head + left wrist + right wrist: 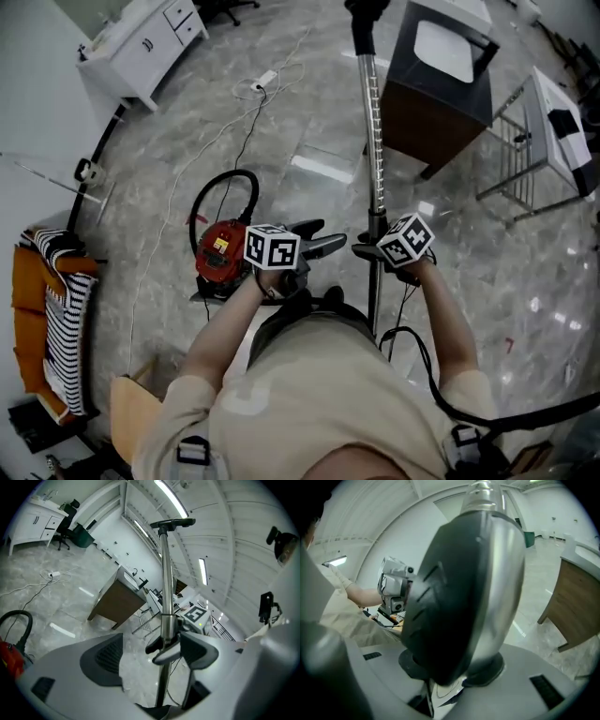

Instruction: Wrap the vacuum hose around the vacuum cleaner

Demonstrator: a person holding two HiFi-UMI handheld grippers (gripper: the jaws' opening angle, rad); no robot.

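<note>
The red vacuum cleaner stands on the floor at my left, and its black hose arches up over it. The metal wand stands upright, with the floor head at its top. My right gripper is shut on the wand low down; in the right gripper view the wand fills the space between the jaws. My left gripper is open just left of the wand, not touching it. The left gripper view shows its jaws spread wide, the wand beyond them and the vacuum cleaner at the left edge.
A dark cabinet stands right of the wand, with a wire rack further right. A white cabinet is at the back left. A power strip and cables lie on the floor. An orange chair with striped cloth is at the left.
</note>
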